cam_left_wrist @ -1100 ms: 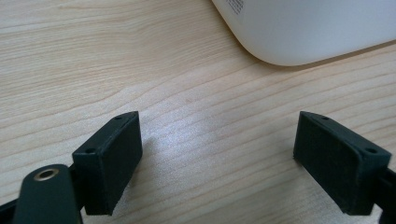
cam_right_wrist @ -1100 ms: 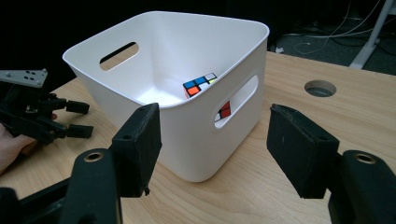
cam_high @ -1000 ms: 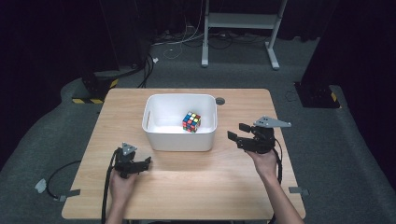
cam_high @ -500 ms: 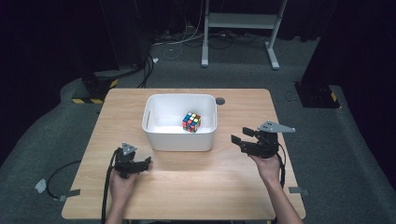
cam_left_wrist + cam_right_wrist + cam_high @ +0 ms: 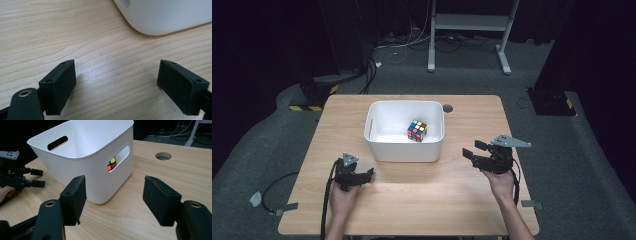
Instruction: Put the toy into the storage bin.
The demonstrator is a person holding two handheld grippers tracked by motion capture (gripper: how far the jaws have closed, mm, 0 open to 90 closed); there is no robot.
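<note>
Both tongs stand with jaws apart and nothing between them, the left gripper (image 5: 368, 174) low at lower left and the right gripper (image 5: 471, 150) at right of centre, flanking the white bin (image 5: 382, 147) that holds the puzzle cube (image 5: 417, 130) at mid-frame.

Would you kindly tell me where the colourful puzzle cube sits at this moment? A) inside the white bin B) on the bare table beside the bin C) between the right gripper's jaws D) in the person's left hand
A: the puzzle cube lies inside the white bin, near its right wall, and peeks through the handle slot in the right gripper view.
</note>
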